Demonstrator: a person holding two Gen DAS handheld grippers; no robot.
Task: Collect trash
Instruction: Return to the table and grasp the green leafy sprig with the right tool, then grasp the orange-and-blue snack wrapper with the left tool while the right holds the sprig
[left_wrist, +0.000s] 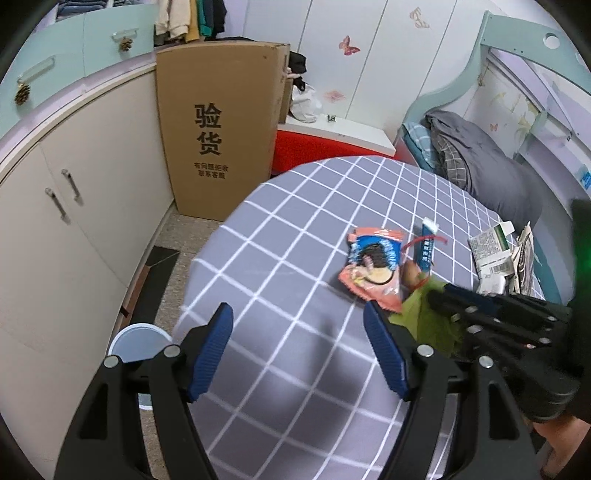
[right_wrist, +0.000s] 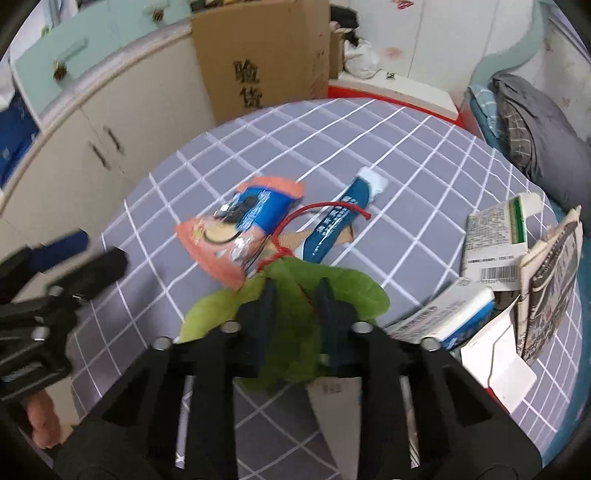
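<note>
Nearest the right wrist camera, the right gripper (right_wrist: 295, 291) has its blue-padded fingers drawn close together on a crumpled green leaf-shaped wrapper (right_wrist: 343, 291), which lies on the grey cloth with a white grid (right_wrist: 424, 155) covering the table. A thin red string (right_wrist: 325, 206) runs from that green piece up across the trash behind it. Just beyond the fingertips lie an orange and blue snack bag (right_wrist: 236, 236) and a long blue sachet with a white end (right_wrist: 340, 218), the two close side by side. To the right, a heap of white printed cartons (right_wrist: 487, 236) crowds the table's right edge, leaving little room on that side.

From the left wrist view, the left gripper (left_wrist: 299, 350) hangs over bare checked cloth with its blue pads (left_wrist: 212, 350) spread wide and nothing between them; its right pad sits just beside the corner of the snack bag. Open cloth stretches ahead of it and to its left as far as the table's curved edge. Beyond that edge the floor drops away, with a white round bin (left_wrist: 138, 341) close against the table side. Farther off, a tall brown cardboard box (left_wrist: 218, 129) stands against cream cabinet doors (left_wrist: 74, 221), and a bed with grey bedding (left_wrist: 491, 166) lies at the back right.
</note>
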